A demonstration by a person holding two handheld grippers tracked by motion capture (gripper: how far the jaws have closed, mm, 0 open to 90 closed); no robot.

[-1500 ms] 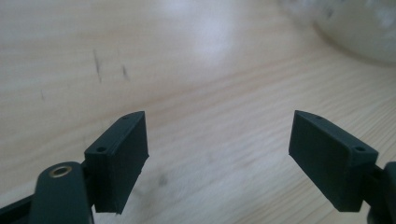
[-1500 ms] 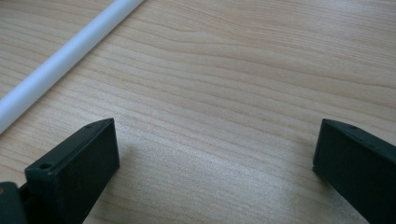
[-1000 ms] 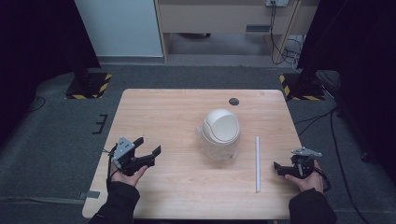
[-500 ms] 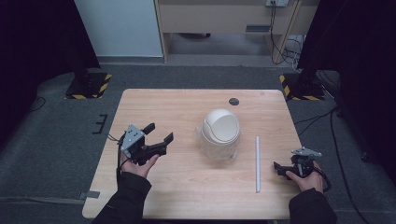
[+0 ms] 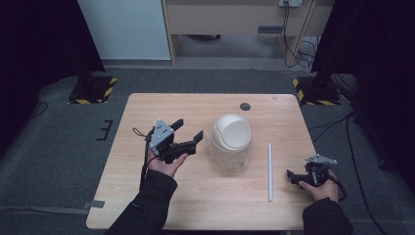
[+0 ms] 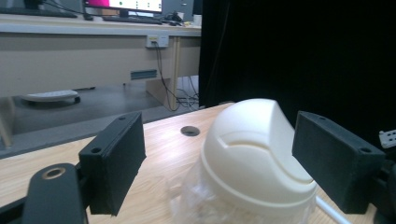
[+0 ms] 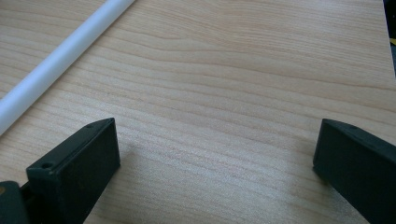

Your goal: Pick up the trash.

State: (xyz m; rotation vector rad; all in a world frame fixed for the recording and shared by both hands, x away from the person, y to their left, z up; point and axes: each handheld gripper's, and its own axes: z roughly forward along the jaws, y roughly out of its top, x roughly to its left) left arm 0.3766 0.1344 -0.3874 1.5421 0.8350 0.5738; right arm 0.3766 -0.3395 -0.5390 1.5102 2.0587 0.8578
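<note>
Left hand-held gripper point(image 5: 188, 129) jaws wide apart, empty, just beside the cream-lidded bin point(image 5: 231, 139) mid-bench point(image 5: 147, 196). Right hand-held gripper point(image 5: 291, 175) wide open, empty, near white tube point(image 5: 269, 171).

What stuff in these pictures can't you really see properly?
- Clear base under the cream dome lid: blurred and cut off by the bottom edge, left gripper view.
- White tube: both ends cut off, right gripper view.
- Right gripper: too small in the high view to judge its jaws.
- Dark disc: too small to identify, high view.
</note>
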